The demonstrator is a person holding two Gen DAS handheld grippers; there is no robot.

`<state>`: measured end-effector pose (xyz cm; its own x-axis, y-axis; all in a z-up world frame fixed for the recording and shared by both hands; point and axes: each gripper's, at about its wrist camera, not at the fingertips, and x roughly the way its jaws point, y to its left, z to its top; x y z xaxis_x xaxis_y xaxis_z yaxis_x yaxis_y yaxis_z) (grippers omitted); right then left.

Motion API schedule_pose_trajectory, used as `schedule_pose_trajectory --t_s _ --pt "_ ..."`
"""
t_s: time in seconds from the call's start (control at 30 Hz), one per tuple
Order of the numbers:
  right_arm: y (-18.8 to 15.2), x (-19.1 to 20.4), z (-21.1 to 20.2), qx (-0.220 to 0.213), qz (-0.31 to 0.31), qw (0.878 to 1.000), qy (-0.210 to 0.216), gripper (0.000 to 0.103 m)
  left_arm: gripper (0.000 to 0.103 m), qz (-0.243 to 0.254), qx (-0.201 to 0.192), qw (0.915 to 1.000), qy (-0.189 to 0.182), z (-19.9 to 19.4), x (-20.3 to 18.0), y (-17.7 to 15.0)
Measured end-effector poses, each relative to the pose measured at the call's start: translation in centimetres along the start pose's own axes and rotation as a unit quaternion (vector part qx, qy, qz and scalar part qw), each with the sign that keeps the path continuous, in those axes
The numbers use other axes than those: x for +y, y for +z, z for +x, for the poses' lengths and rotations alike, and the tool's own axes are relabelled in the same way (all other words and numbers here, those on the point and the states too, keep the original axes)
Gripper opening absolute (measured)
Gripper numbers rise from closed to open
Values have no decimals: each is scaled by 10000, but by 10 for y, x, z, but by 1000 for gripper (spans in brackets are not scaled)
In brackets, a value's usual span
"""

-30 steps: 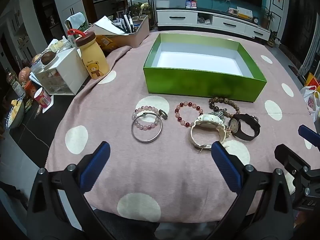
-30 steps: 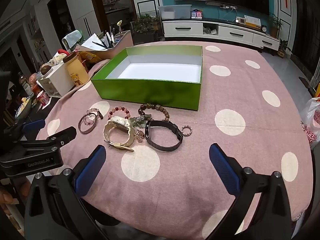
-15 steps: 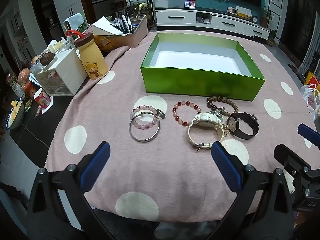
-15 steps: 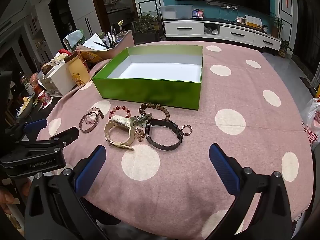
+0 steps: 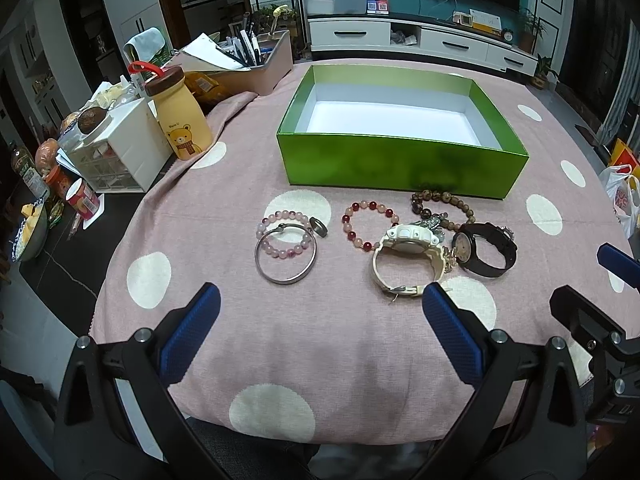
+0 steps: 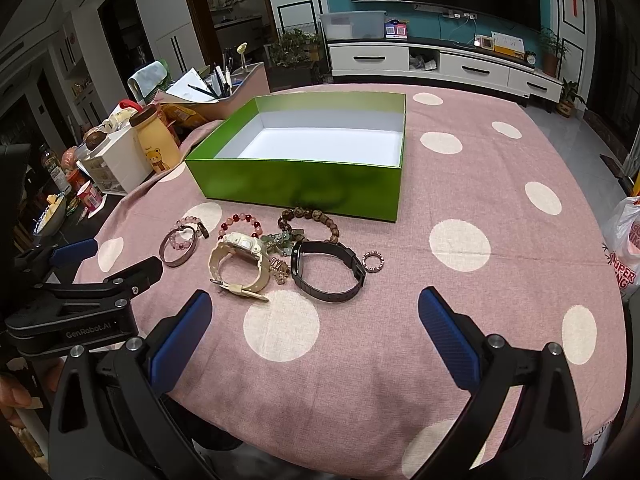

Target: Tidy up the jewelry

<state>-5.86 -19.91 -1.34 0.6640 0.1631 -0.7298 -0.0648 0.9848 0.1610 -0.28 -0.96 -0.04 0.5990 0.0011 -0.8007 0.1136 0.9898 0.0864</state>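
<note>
"GenRobot.AI" on left gripper (image 6: pixel 106 264) body; "SUPER" on plastic bag (image 6: pixel 624 240).

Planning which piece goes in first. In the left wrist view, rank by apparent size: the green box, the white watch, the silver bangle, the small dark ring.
1. Green cardboard box.
2. White plastic watch and plain silver metal bangle: look alike, unranked.
3. Small dark ring, smallest.

Two watches (image 5: pixel 408 254) (image 5: pixel 486 250), four bracelets (image 5: pixel 286 254) (image 5: pixel 286 234) (image 5: pixel 366 224) (image 5: pixel 442 206) (one metal), one green box (image 5: pixel 400 160).
</note>
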Motion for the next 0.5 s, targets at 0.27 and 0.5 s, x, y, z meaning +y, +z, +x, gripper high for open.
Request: schedule_pose_trajectory --t_s 0.27,0.5 --pt "0 1 1 -6 11 10000 5 102 101 13 15 10000 -7 2 -1 -1" --pt "-1 2 1 -8 11 10000 8 102 101 11 11 10000 -4 2 -1 -1"
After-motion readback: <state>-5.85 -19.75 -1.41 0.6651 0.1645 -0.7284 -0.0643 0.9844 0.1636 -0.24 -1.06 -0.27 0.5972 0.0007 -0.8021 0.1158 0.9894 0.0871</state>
